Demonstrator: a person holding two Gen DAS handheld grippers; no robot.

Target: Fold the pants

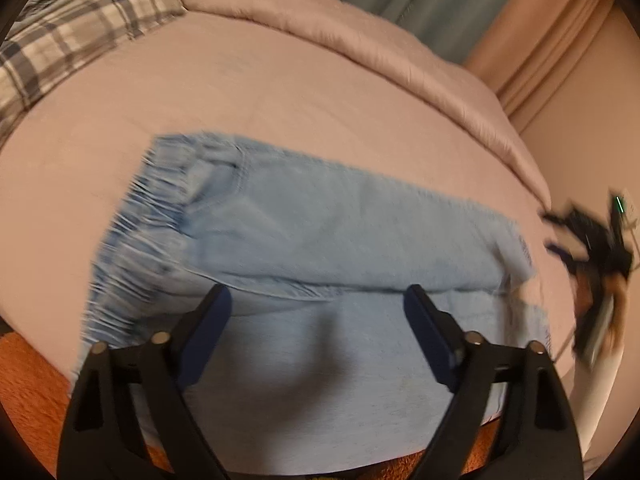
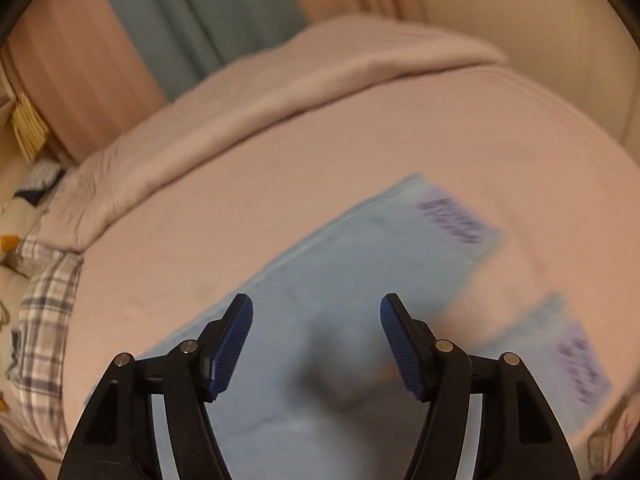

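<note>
Light blue pants (image 1: 320, 232) lie flat on a pink bed sheet (image 1: 240, 92), folded lengthwise, elastic waistband at the left and leg ends at the right. My left gripper (image 1: 318, 300) is open and empty, hovering above the near leg. In the right wrist view the pants (image 2: 320, 280) run diagonally, and the hems with dark printed marks (image 2: 452, 220) point up right. My right gripper (image 2: 316, 308) is open and empty above the legs. The other gripper shows blurred at the right edge of the left wrist view (image 1: 596, 256). Both views are motion-blurred.
A pink duvet (image 1: 360, 36) is bunched along the far side of the bed. A plaid pillow (image 1: 72, 28) lies at the far left. An orange bed edge (image 1: 32, 380) runs below the sheet. Curtains (image 2: 192, 20) hang behind the bed.
</note>
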